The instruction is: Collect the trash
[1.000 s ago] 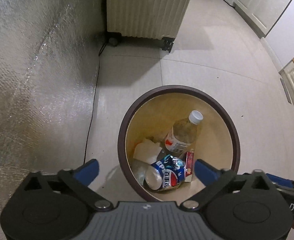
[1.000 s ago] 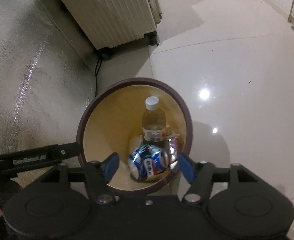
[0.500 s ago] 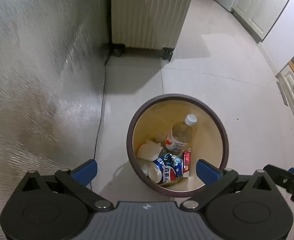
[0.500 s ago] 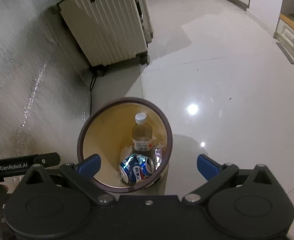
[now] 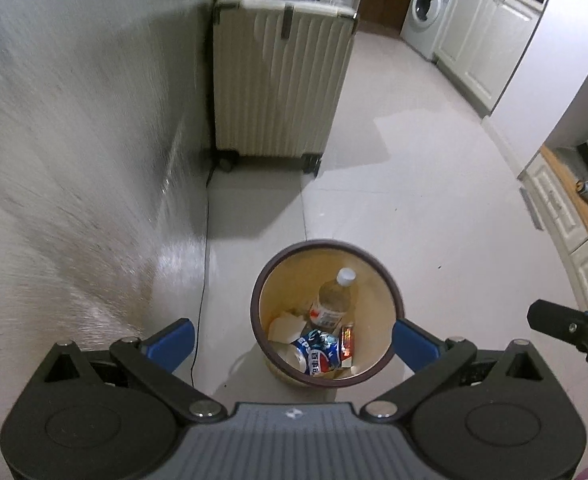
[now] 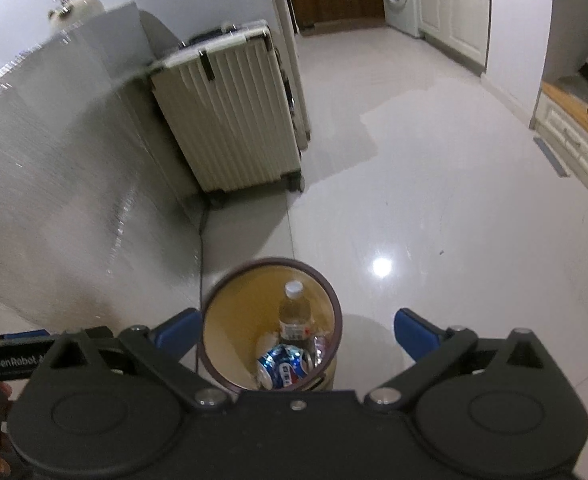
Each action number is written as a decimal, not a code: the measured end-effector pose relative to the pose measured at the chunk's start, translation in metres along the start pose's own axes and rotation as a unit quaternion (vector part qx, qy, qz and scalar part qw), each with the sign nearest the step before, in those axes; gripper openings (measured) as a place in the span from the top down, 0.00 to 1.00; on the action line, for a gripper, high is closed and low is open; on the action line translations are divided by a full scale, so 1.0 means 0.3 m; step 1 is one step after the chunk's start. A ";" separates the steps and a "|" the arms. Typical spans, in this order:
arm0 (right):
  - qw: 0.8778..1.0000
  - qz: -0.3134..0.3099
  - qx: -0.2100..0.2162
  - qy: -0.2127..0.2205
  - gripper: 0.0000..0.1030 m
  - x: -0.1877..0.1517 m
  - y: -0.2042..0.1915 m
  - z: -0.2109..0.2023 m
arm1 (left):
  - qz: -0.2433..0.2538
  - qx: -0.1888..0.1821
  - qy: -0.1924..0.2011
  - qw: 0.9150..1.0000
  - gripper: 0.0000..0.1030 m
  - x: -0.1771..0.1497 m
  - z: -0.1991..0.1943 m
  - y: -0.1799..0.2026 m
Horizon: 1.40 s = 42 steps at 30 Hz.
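Trash bin holds bottle, crushed can; lower scraps unclear. Left gripper and right gripper gape wide, empty, the right's jaws just spread.

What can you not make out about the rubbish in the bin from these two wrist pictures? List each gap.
- Bin bottom, right wrist view: the gripper body cuts off its near side.
- Crushed blue can, left wrist view: the lettering is partly crumpled and unreadable.
- White scrap, left wrist view: too small to tell paper from carton.
- Bottle label, right wrist view: blurred.
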State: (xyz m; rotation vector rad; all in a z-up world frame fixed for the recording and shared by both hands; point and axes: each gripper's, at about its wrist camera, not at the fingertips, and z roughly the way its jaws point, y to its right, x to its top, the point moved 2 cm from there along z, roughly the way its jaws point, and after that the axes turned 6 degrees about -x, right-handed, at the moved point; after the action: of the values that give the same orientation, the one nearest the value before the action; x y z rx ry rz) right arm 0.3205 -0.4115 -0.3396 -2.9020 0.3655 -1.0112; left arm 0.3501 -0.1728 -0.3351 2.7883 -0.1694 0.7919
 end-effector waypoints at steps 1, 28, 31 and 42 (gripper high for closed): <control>1.000 -0.002 0.002 0.008 0.00 0.008 -0.007 -0.037 | 0.001 -0.002 0.005 1.000 0.00 0.004 -0.031 0.000; 0.993 -0.004 -0.015 0.118 0.00 0.006 -0.144 -0.784 | 0.036 -0.020 0.138 0.990 0.00 -0.054 -0.849 -0.006; 0.993 -0.013 -0.014 0.118 0.00 -0.011 -0.174 -0.828 | 0.038 -0.008 0.143 0.989 0.00 -0.062 -0.903 -0.032; 0.994 -0.044 -0.013 0.103 0.00 -0.064 -0.274 -0.906 | 0.030 -0.005 0.136 0.990 0.00 -0.099 -1.002 -0.108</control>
State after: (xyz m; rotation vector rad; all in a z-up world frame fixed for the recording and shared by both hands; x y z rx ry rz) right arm 0.1548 -0.3181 -0.1277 -2.8656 0.2640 -1.3359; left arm 0.1797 -0.0628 -0.1092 2.6413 -0.2084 1.1704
